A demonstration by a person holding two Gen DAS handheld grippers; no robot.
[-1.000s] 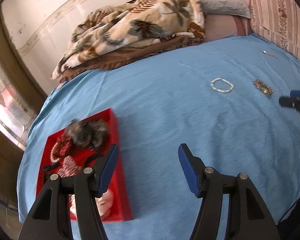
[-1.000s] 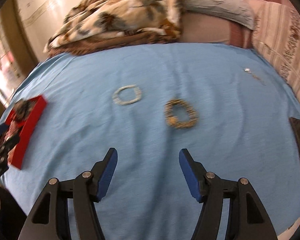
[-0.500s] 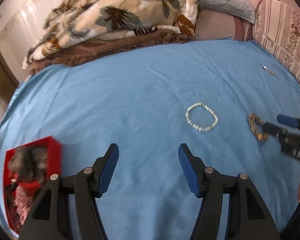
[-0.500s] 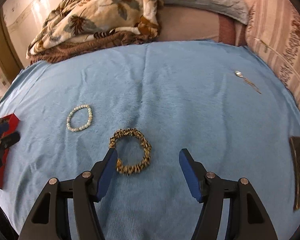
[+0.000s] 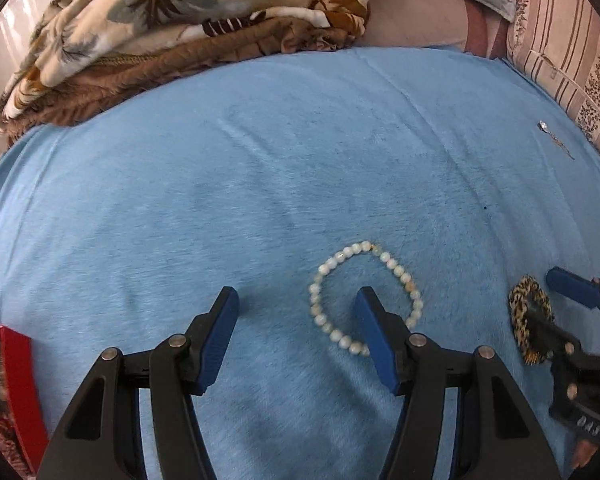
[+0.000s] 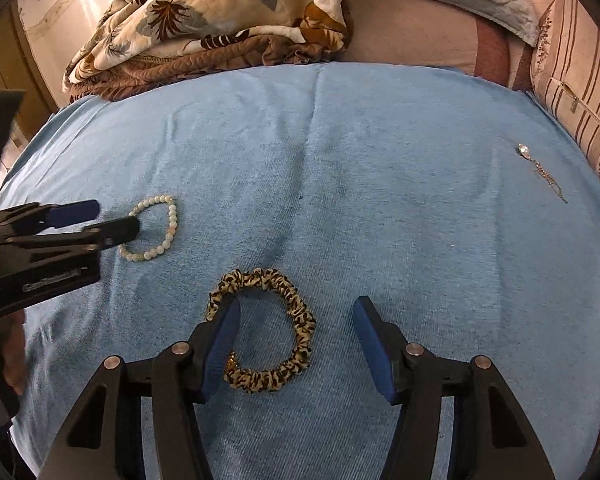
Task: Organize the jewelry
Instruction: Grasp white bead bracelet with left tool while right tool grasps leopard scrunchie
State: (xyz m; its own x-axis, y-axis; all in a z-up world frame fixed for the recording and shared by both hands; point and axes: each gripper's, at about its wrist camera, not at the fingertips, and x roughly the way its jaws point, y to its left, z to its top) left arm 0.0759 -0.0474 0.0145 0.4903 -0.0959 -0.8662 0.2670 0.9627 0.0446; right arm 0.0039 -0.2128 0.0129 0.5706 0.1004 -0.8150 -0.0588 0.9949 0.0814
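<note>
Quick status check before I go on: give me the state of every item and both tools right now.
Pearl bracelet: flat on blue cover, one left tool finger inside its loop.
Leopard scrunchie: flat, right tool straddling one side, ungripped.
Pendant chain: lying loose, untouched.
Red tray: holds pieces.
Left tool: open.
Right tool: open, jaws just narrowing.

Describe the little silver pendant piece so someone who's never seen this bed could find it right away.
On the blue blanket, look to the far right edge by the striped pillow. The silver pendant with its thin chain lies there alone, far smaller than the pearl bracelet and leopard scrunchie.
</note>
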